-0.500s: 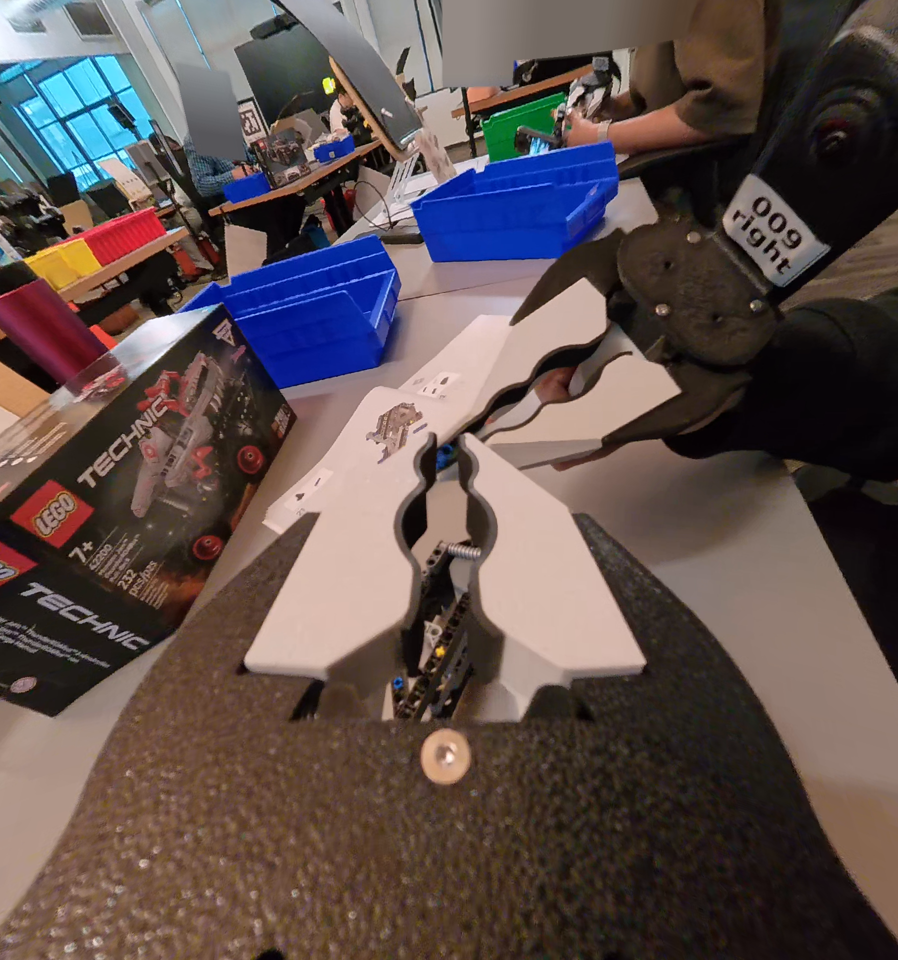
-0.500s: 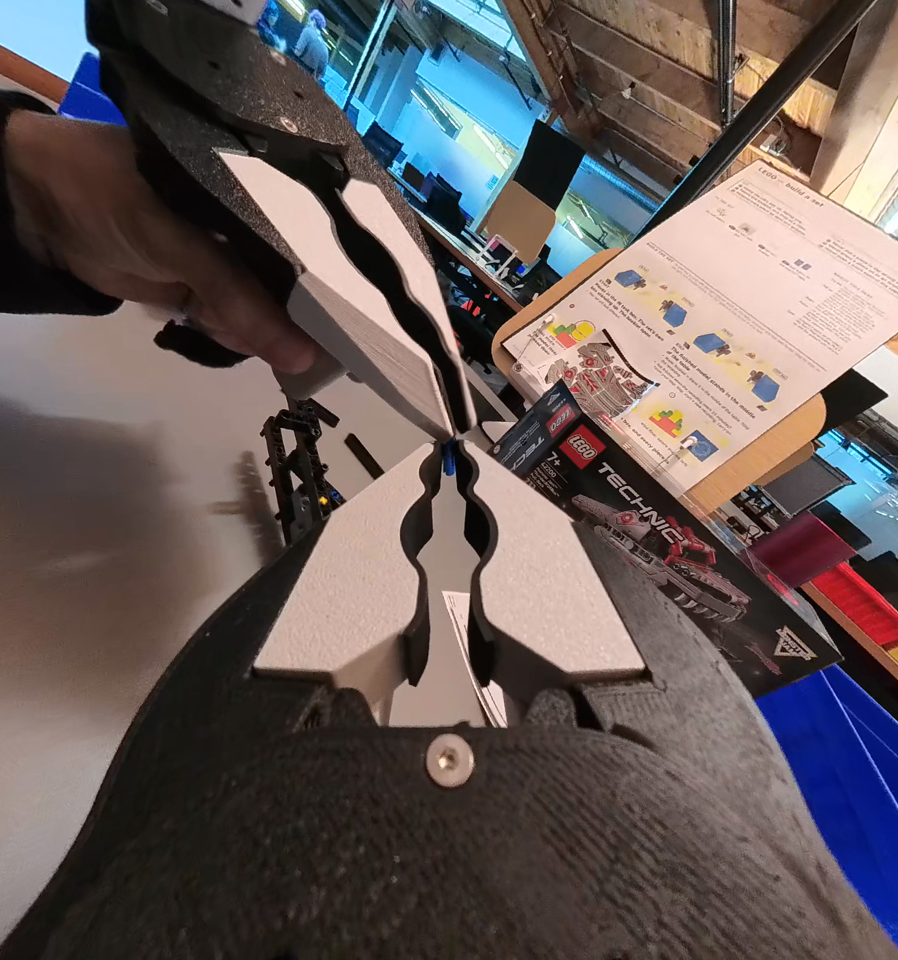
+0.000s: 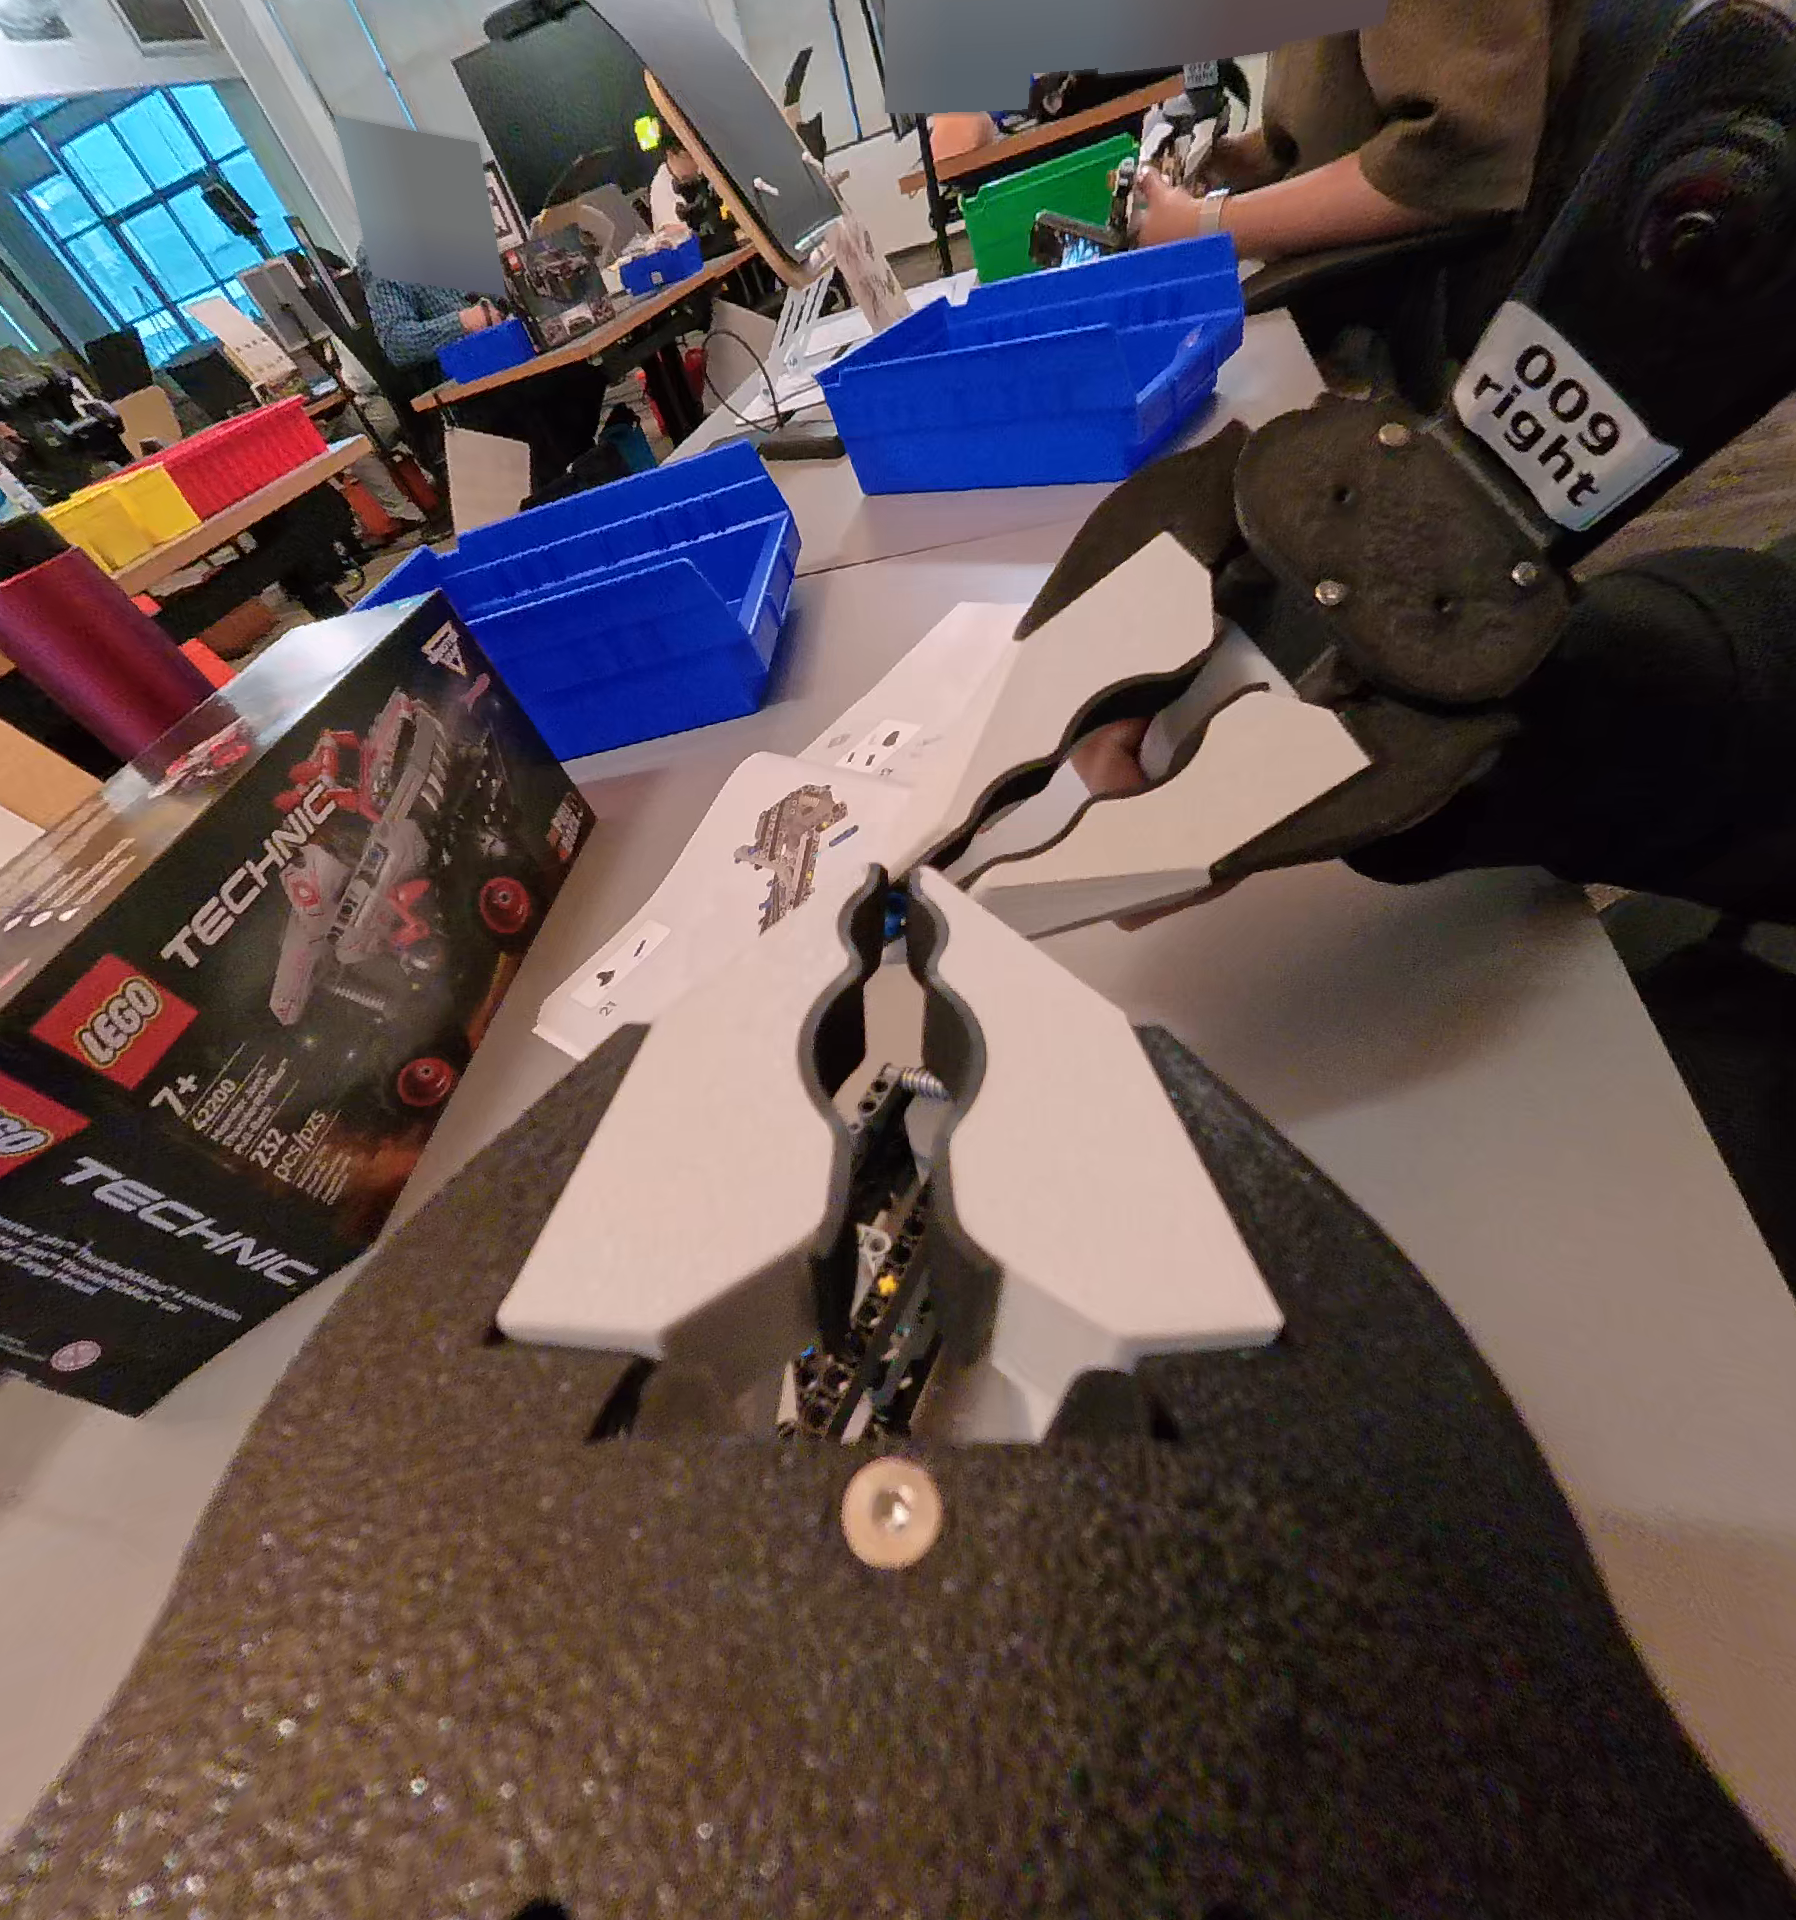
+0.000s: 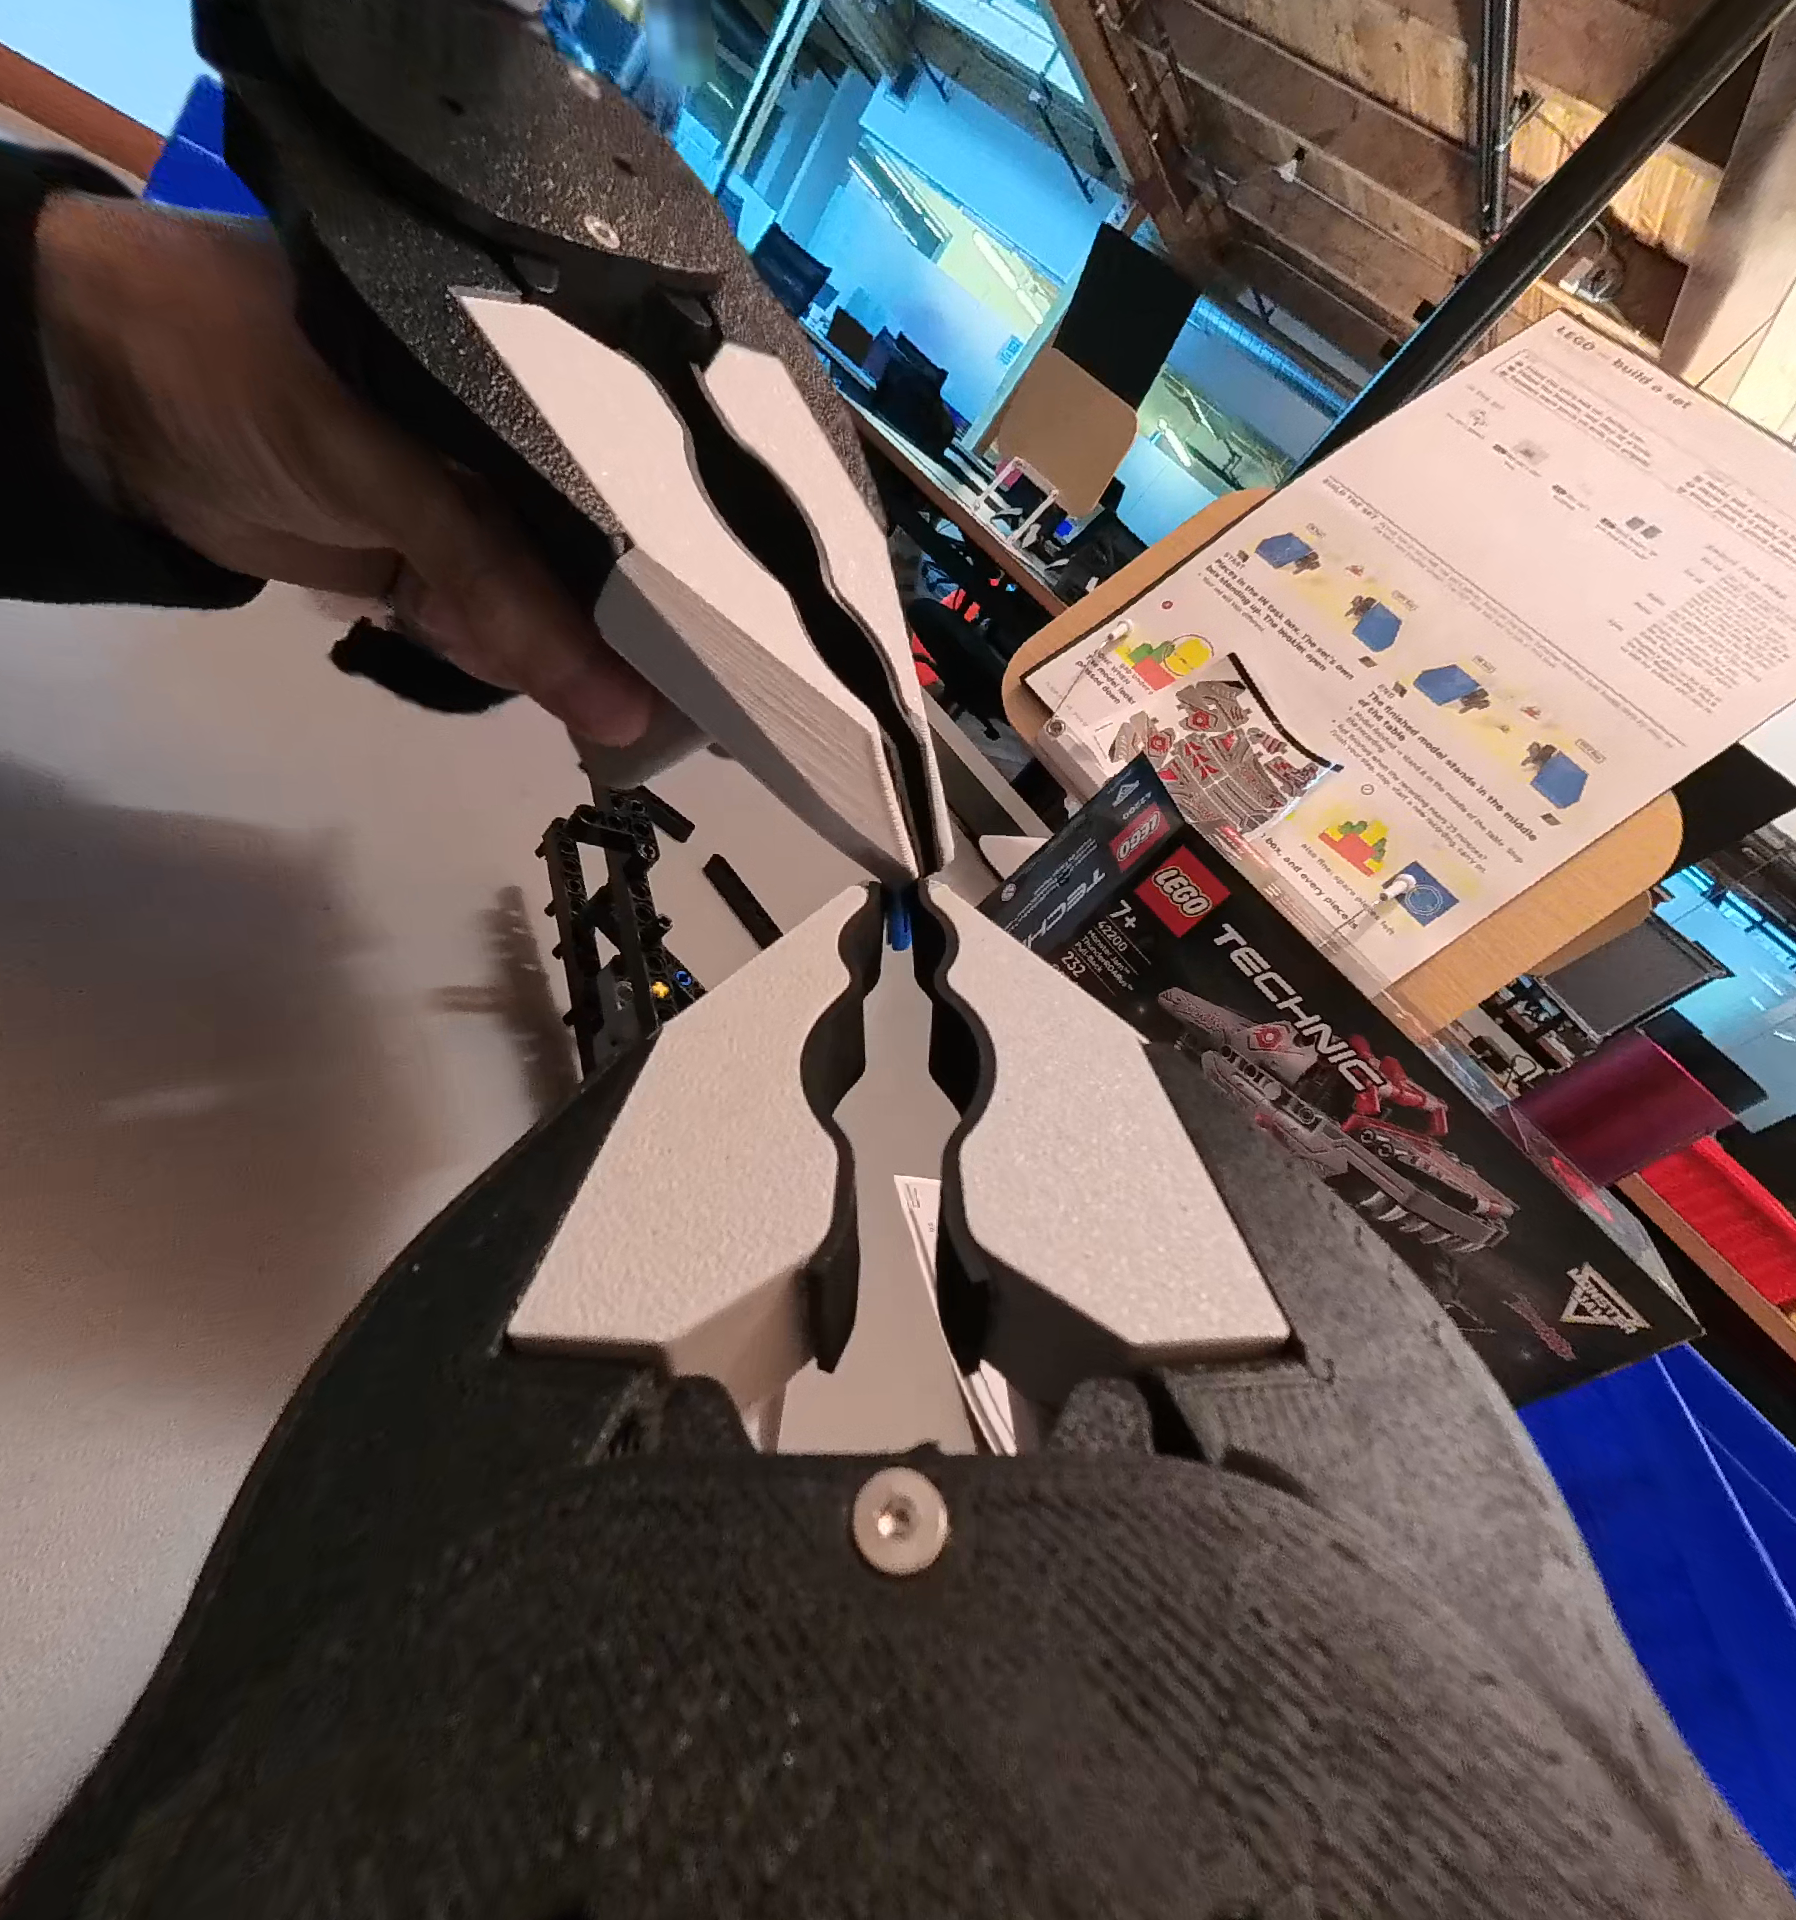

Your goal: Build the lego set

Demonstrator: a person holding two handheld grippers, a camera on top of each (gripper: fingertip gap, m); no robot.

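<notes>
Both the left gripper (image 3: 892, 902) and the right gripper (image 4: 904, 914) pinch the small blue plastic peg (image 4: 900, 928) tip to tip above the grey counter (image 3: 1393, 1039), a hand-over I think, so next one must let go gently.

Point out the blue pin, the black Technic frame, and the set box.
blue pin (image 4: 899, 925), right wrist view, its visible shaft between the fingertips.
black Technic frame (image 4: 603, 914), right wrist view, its upright beams.
set box (image 3: 250, 997), left wrist view, its front face.
</notes>
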